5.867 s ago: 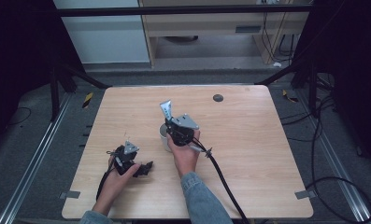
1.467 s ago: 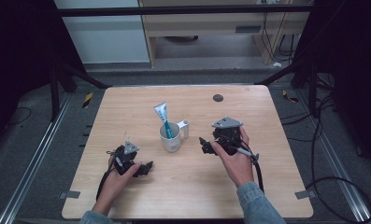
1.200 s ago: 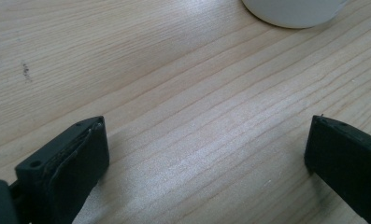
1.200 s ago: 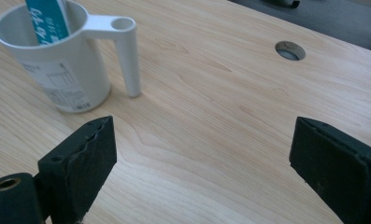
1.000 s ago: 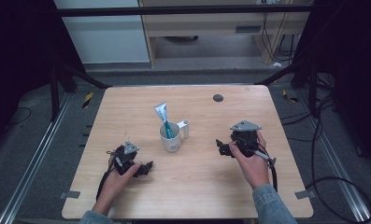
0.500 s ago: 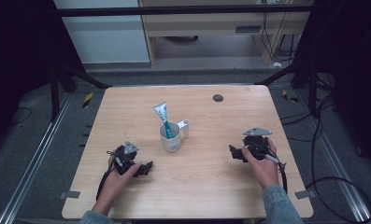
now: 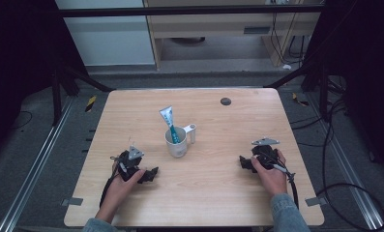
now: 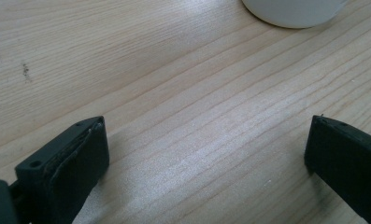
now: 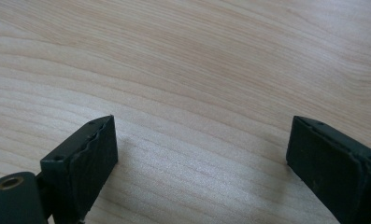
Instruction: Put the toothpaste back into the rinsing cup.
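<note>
both grippers, left [image 7: 152, 173] and right [image 7: 243, 163], jaws wide apart, empty, low over the table [image 7: 214, 188]

Even overhead light brightens the table [image 7: 209, 193]; surroundings stay dark, and close views show soft shadows.

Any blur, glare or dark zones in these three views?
High view: table evenly lit and sharp, surrounding floor very dark. Left gripper view: sheen on the wood between the fingers, mug base cropped at the top edge. Right gripper view: fingers slightly soft, faint shadows beside them.
</note>
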### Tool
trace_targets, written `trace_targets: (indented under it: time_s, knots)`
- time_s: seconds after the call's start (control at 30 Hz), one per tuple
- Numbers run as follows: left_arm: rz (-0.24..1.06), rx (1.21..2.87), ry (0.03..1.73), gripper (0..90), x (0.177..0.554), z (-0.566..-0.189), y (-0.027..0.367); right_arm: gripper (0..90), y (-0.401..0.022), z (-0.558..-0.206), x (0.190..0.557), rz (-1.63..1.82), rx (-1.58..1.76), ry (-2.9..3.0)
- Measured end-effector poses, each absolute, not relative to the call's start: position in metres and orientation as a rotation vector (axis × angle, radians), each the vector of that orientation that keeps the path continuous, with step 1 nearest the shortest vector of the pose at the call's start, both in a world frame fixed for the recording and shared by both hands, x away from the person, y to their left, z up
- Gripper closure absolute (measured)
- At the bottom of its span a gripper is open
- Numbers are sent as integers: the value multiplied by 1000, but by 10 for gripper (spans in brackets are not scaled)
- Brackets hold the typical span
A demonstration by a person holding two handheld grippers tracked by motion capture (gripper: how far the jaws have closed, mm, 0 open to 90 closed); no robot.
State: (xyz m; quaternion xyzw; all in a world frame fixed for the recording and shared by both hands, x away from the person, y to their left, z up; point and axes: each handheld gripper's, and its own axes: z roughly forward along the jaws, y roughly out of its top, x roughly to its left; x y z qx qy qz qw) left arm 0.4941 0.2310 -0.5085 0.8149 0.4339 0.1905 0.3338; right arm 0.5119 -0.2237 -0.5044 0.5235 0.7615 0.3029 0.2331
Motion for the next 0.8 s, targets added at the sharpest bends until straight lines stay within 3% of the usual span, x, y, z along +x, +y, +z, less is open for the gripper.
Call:
trace_targets:
  time_s: [0.8]
  knots:
    - [498, 2127, 1133, 0, 494, -509, 231, 18, -228, -512, 517, 848, 1556, 1963]
